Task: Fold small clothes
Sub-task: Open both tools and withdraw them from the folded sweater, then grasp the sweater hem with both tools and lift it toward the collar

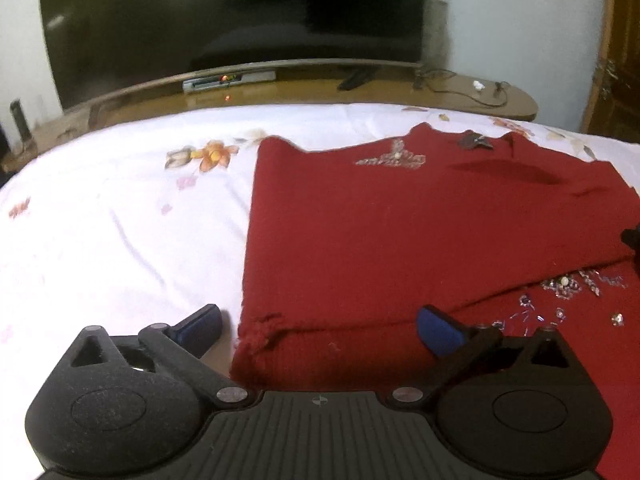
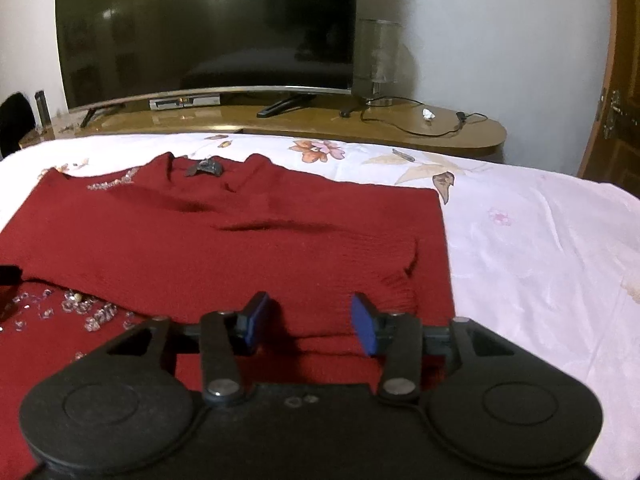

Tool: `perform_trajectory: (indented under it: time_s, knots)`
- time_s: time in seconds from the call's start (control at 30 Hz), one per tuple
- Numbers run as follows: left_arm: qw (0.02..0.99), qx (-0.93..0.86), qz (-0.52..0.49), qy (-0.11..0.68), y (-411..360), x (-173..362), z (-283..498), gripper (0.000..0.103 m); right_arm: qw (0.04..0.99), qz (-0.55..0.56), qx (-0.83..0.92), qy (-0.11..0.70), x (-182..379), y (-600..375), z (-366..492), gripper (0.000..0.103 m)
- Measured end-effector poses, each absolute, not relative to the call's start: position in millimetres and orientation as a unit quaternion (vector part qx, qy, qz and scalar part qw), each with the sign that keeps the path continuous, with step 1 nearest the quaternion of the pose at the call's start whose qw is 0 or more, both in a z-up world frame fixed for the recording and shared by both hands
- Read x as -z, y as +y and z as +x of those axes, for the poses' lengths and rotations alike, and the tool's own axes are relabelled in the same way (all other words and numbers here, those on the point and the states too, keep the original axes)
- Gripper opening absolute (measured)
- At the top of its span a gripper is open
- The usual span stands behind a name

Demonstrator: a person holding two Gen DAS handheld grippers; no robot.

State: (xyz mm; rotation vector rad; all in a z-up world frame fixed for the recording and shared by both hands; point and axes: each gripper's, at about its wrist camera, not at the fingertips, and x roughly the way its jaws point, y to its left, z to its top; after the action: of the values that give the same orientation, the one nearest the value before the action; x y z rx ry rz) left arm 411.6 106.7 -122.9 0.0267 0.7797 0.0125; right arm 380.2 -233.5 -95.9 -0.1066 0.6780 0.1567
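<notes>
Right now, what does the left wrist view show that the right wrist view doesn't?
Left wrist only: the sweater's left folded edge against the bedsheet, and the left claw wide open.
Right wrist only: a table lamp beside the TV, and the right claw open over a folded sleeve cuff.
Both: the red sweater, its beaded trim, the TV.

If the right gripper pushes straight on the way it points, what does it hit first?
Most likely the folded-over sleeve of the red sweater, lying right ahead of the open right gripper; depth is uncertain.
</notes>
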Motion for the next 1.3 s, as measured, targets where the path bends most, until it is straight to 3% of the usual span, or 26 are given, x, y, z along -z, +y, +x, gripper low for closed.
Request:
perform_trajectory:
  time_s: [0.13,0.23,0.6,0.87,1.0,1.3]
  knots:
    - [0.926,-0.029,0.043,0.375,97,114,405,0.103,0.936,-0.041,-0.075,0.342,90,-235,381,0.046]
    - [0.934,-0.035,0.058,0.351,90,99,388,0.103,0.951,-0.018,-0.081,0.298,73,-244,360,0.048]
    - [0.943,-0.04,0.065,0.324,62,70,337,0.103,0.941,0.051,-0.096,0.321,79,-289,329,0.048]
    - [0.935,-0.029,0.003,0.353,93,87,274,0.102,0.934,0.099,-0.065,0.336,73,-344,287,0.048]
    - [0.929,0.004,-0.071,0.364,116,96,236,0.086,0.923,0.144,-0.064,0.352,74,-373,242,0.048]
    - [0.906,0.045,-0.164,0.387,142,115,153,0.084,0.882,0.26,-0.061,0.389,88,-388,143,0.049]
